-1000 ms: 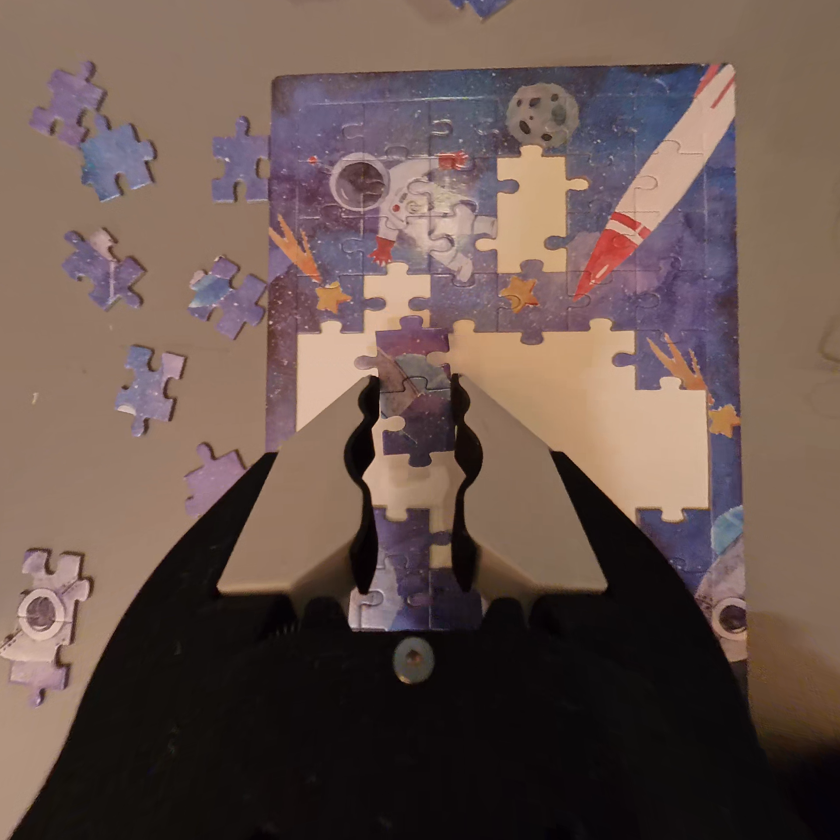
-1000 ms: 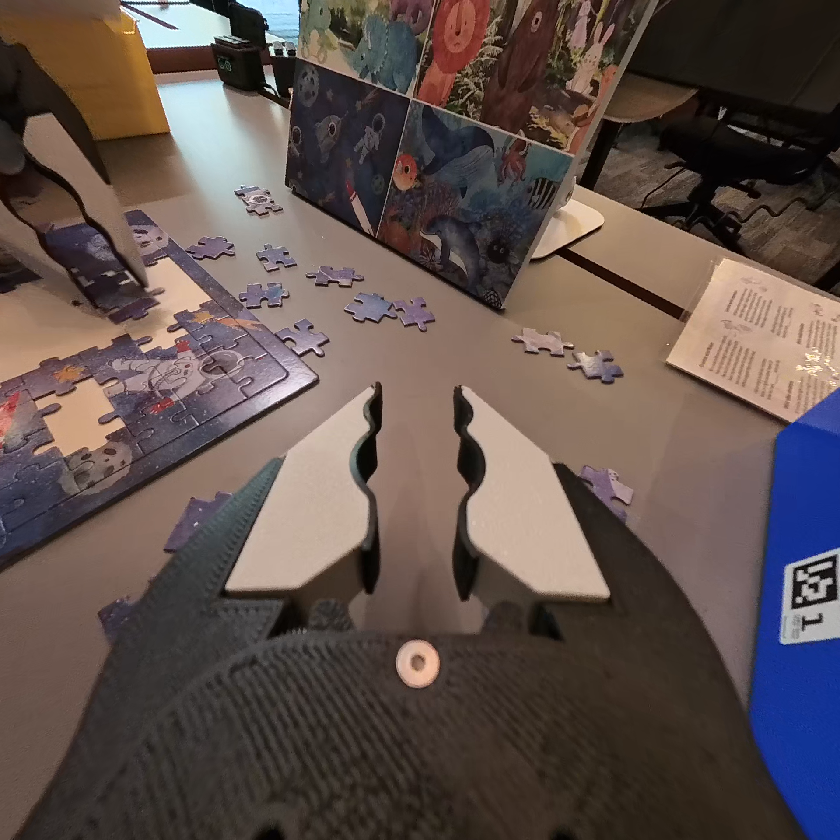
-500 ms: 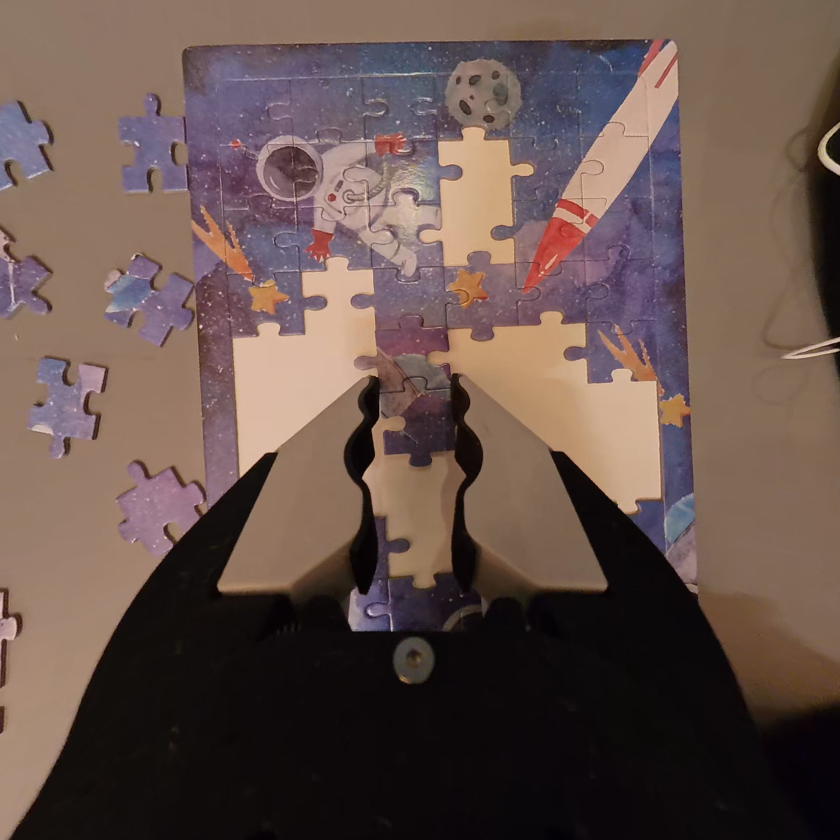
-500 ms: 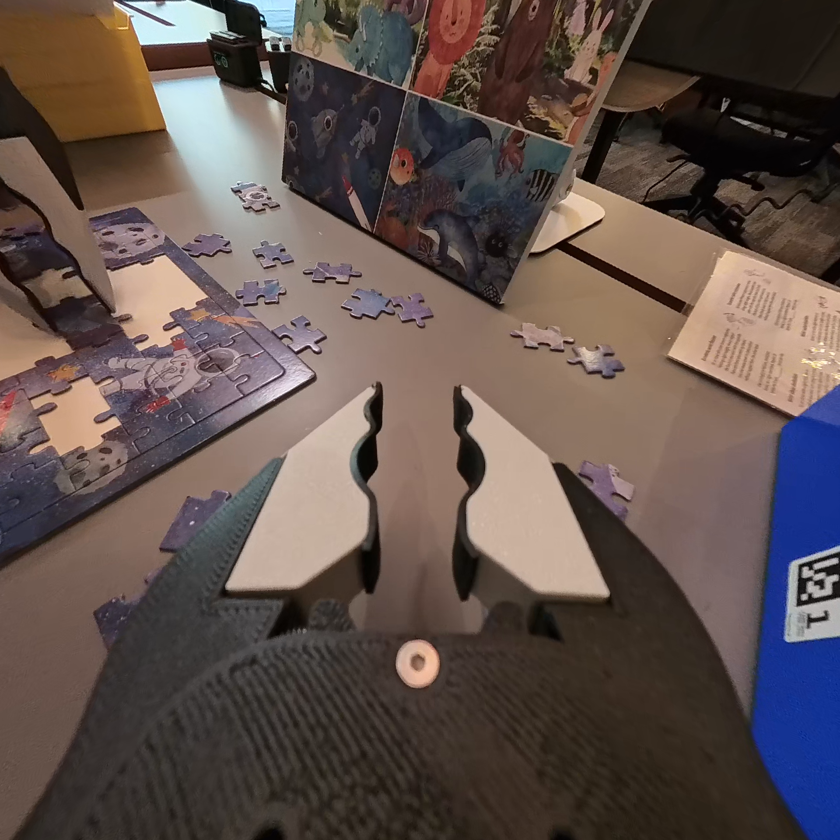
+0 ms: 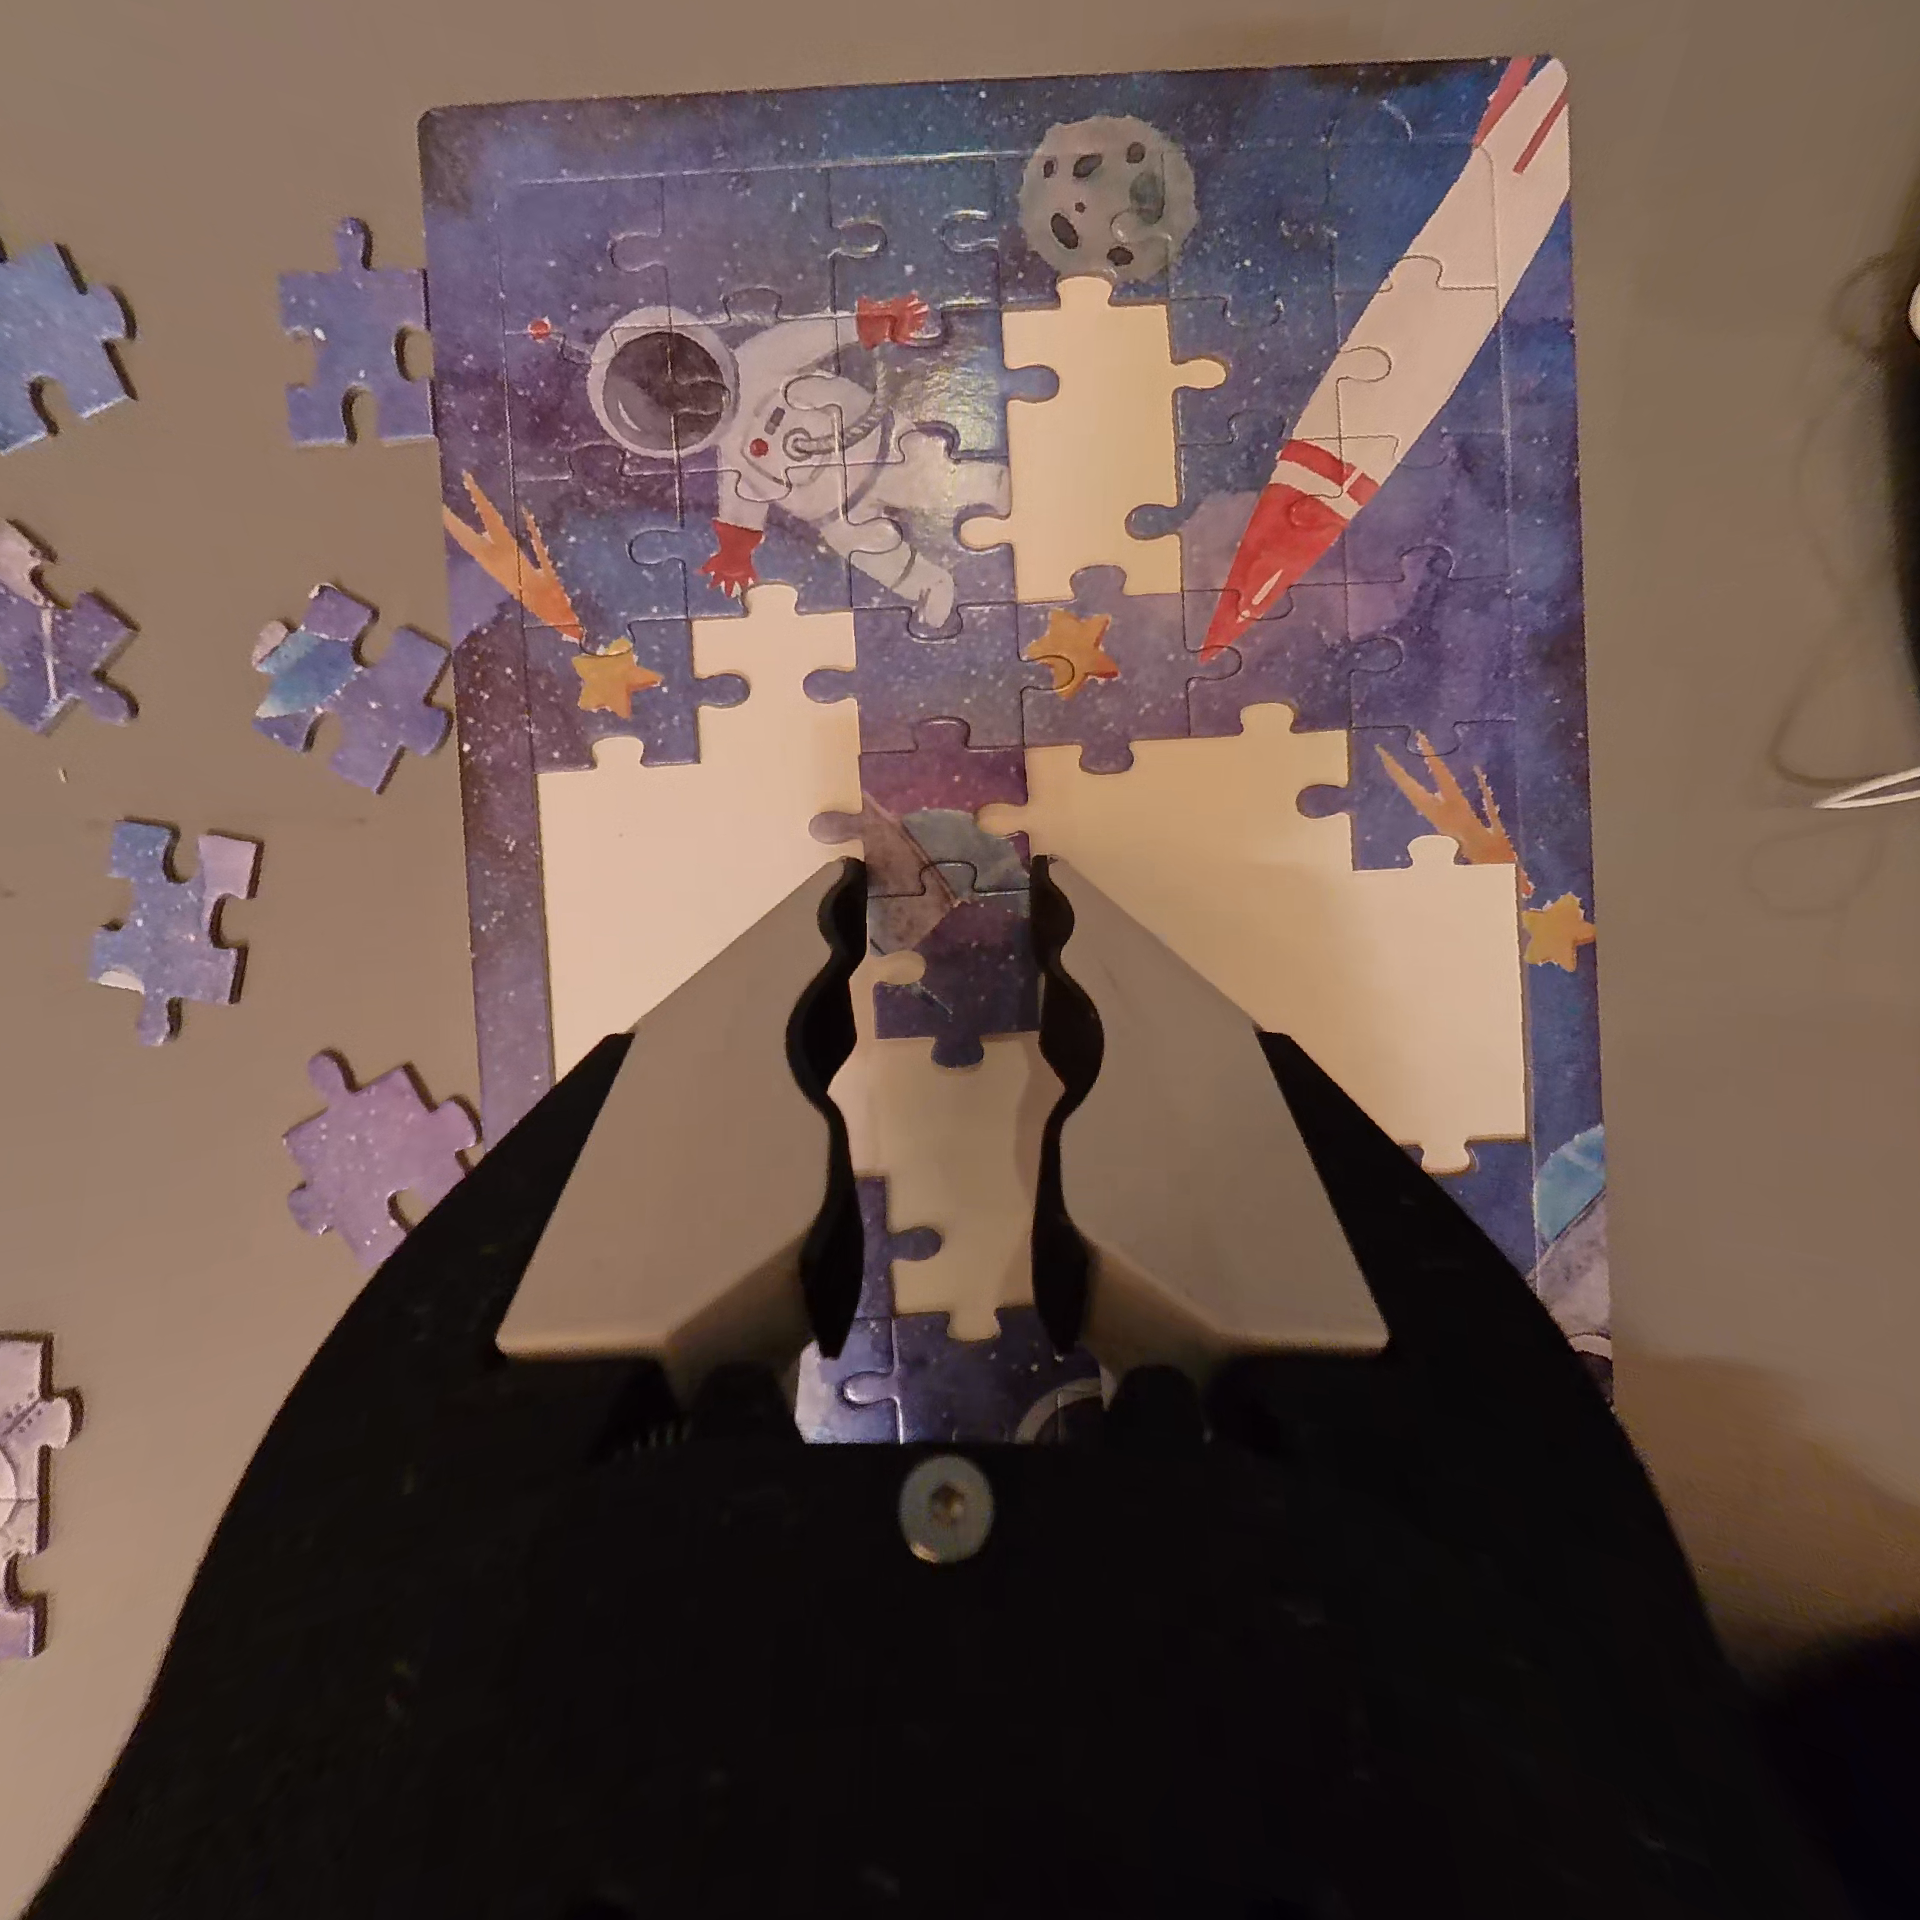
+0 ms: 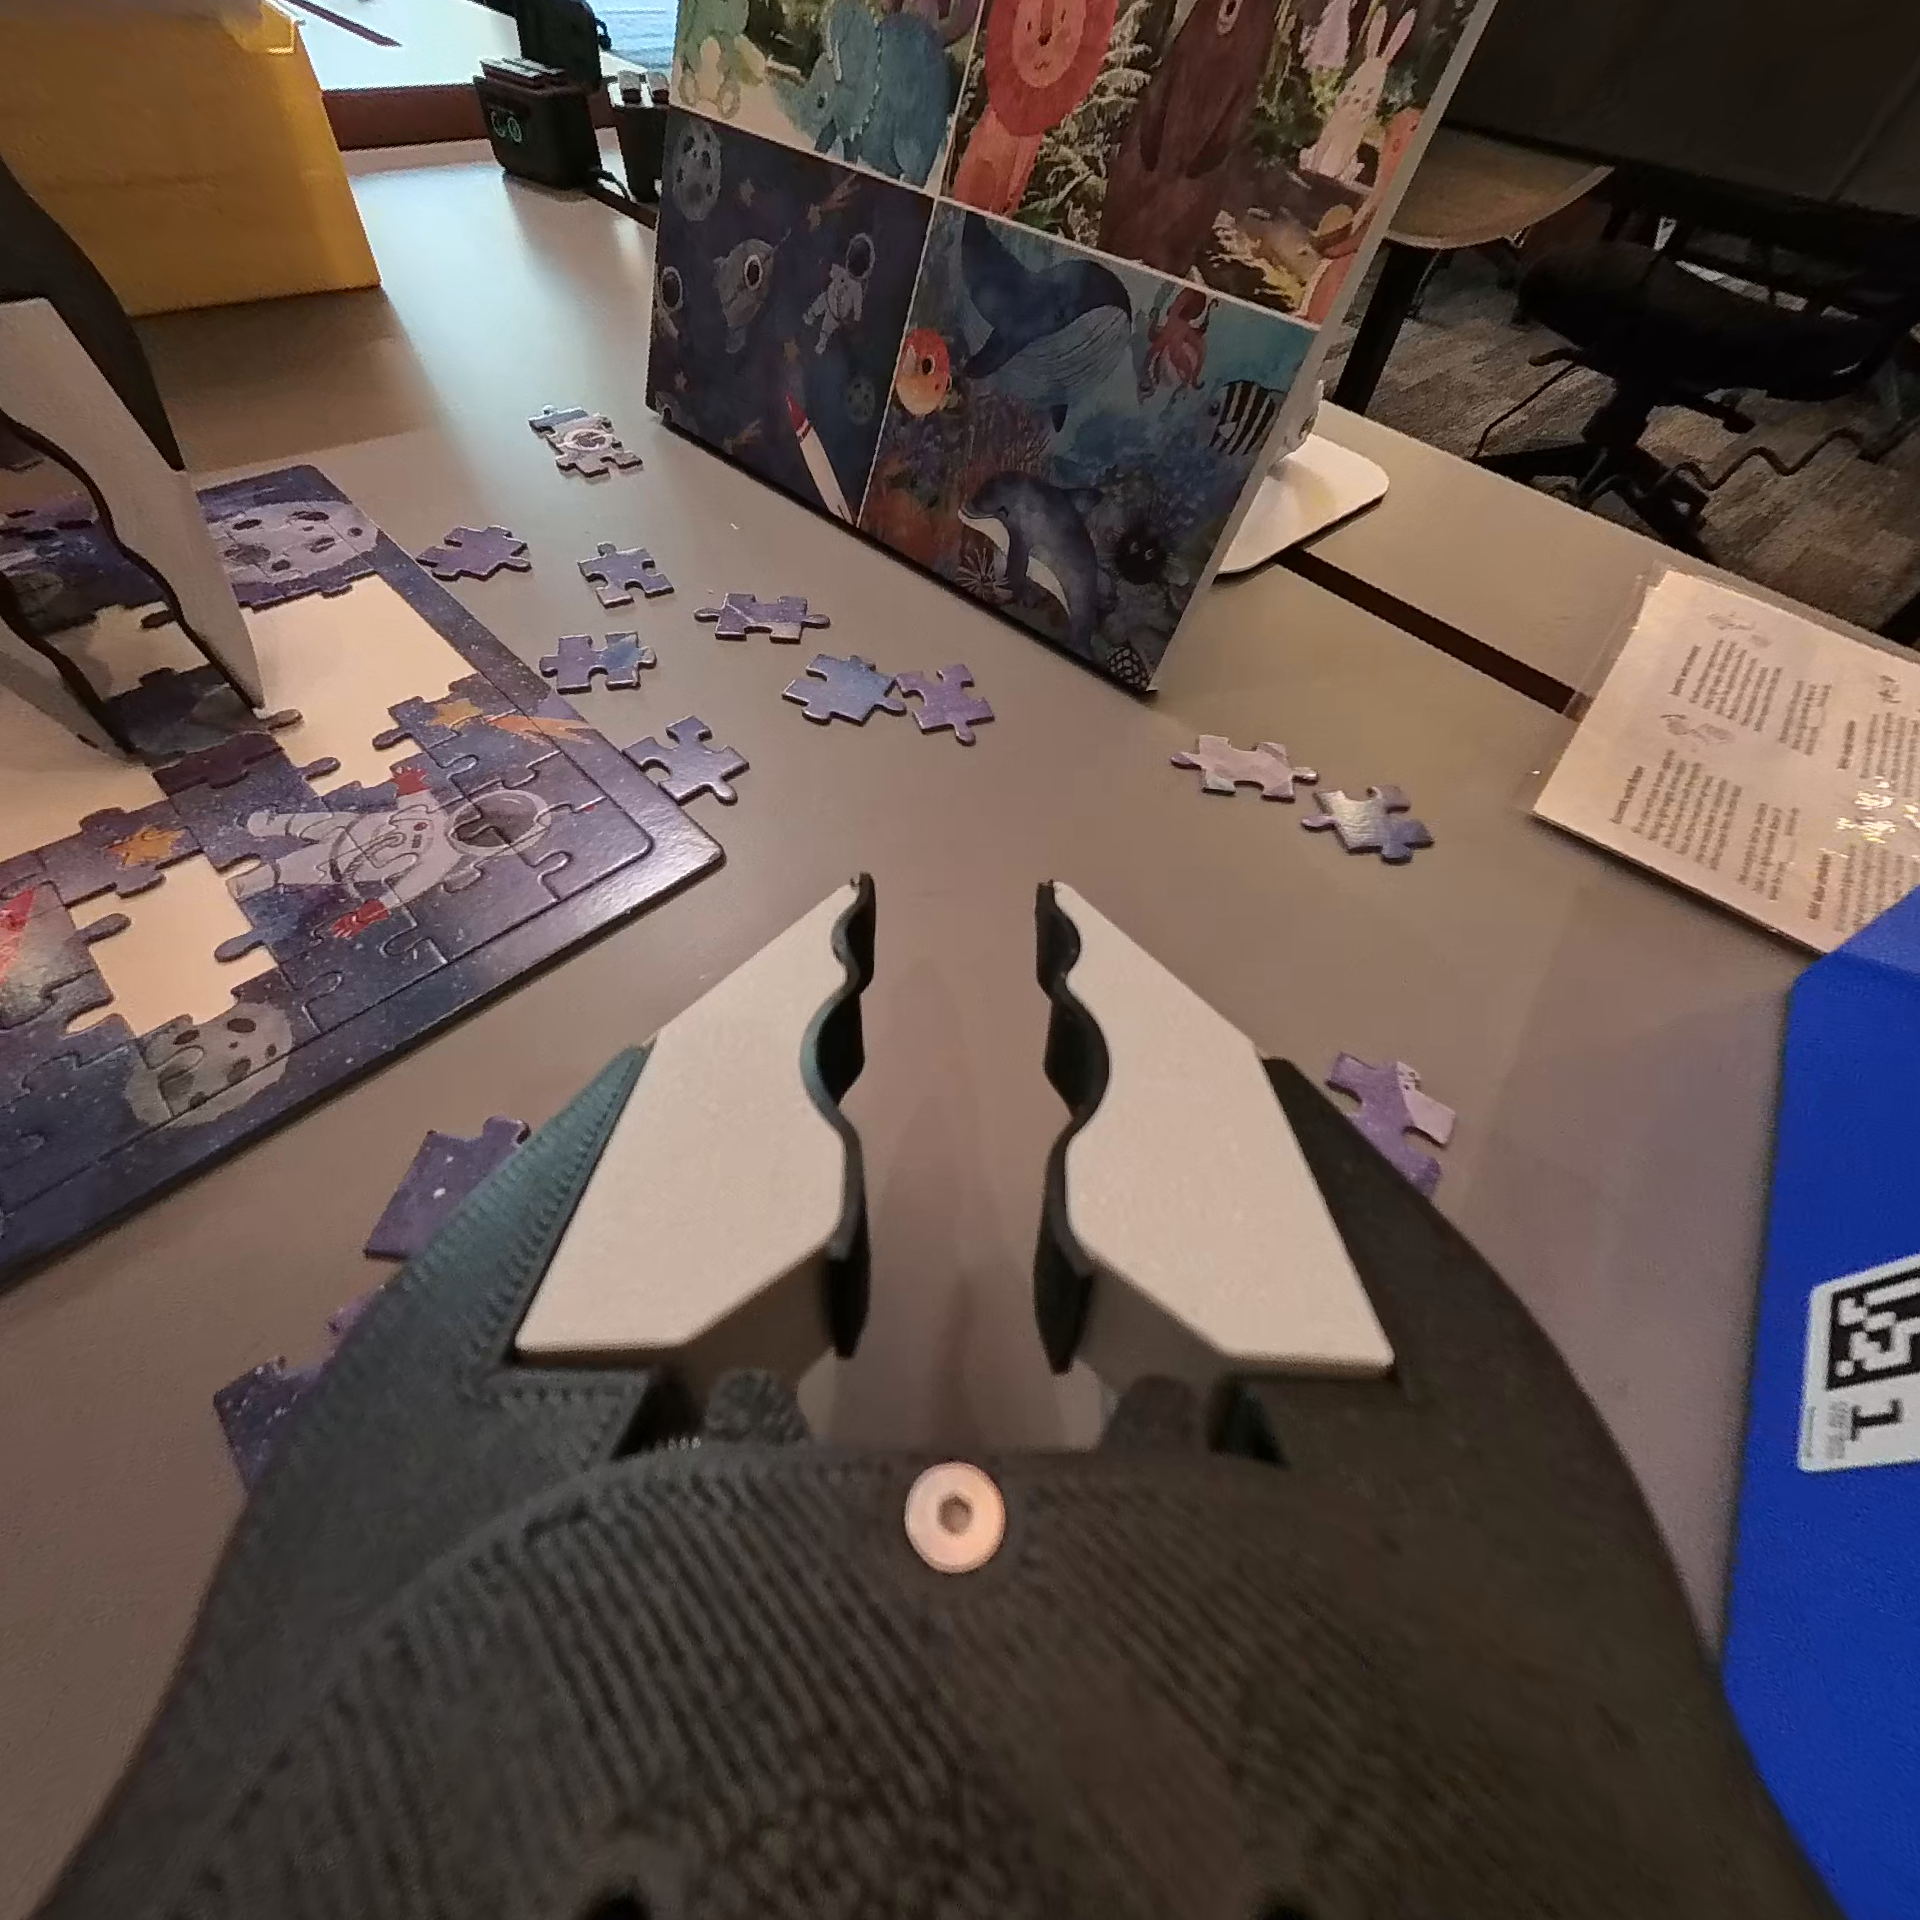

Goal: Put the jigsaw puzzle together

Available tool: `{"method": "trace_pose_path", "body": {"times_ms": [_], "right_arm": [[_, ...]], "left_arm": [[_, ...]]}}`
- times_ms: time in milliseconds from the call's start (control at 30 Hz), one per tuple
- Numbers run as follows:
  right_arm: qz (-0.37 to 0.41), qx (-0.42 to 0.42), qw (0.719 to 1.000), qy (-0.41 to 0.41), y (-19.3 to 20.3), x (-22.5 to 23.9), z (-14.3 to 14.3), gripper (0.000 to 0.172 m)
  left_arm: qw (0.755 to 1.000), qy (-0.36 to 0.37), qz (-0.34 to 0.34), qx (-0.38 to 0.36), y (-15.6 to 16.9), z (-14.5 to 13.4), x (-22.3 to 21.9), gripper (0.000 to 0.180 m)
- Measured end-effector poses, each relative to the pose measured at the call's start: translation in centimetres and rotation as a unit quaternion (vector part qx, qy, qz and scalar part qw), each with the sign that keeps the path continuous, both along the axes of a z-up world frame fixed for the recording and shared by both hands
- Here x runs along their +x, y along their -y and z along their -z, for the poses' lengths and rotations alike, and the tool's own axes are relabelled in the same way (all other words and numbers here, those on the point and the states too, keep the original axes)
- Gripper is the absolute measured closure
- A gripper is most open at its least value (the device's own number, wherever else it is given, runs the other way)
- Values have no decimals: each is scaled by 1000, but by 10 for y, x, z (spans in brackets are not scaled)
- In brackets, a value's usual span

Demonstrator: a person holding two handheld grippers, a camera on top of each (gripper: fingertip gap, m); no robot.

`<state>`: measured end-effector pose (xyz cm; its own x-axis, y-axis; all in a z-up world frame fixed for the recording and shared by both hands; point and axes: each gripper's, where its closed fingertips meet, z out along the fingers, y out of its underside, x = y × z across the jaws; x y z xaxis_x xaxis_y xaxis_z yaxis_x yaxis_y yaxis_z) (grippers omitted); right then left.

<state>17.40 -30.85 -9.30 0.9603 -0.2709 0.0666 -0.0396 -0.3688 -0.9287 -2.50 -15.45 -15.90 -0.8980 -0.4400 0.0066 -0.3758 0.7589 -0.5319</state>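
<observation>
Down over the space-themed jigsaw board with the left hand-held gripper, clamped by its tips on a purple-and-blue cardboard puzzle piece. Piece sitting low over the board's cream bare patch, its upper tab right at the assembled row above. Dim and warm-lit in this view, grey desk all around, loose purple jigsaw pieces scattered to the left.

Over to the right hand-held gripper: fingers apart, nothing between them, hovering above bare desk just beside the board's corner. More loose pieces fanned out ahead. Behind them, an upright picture panel of animals and sea creatures. Yellow box far left, printed sheet in a clear sleeve right, blue box with a black-and-white marker close by. Black office chair on patterned carpet beyond.
</observation>
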Motion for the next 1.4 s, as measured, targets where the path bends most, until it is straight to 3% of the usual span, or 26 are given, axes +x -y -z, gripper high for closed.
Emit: {"method": "trace_pose_path", "body": {"times_ms": [1400], "right_arm": [[-2, -3, 1000, 2, 0, -1, 1, 142]], "left_arm": [[1000, 1, -2, -28, 0, -6, 0, 149]]}}
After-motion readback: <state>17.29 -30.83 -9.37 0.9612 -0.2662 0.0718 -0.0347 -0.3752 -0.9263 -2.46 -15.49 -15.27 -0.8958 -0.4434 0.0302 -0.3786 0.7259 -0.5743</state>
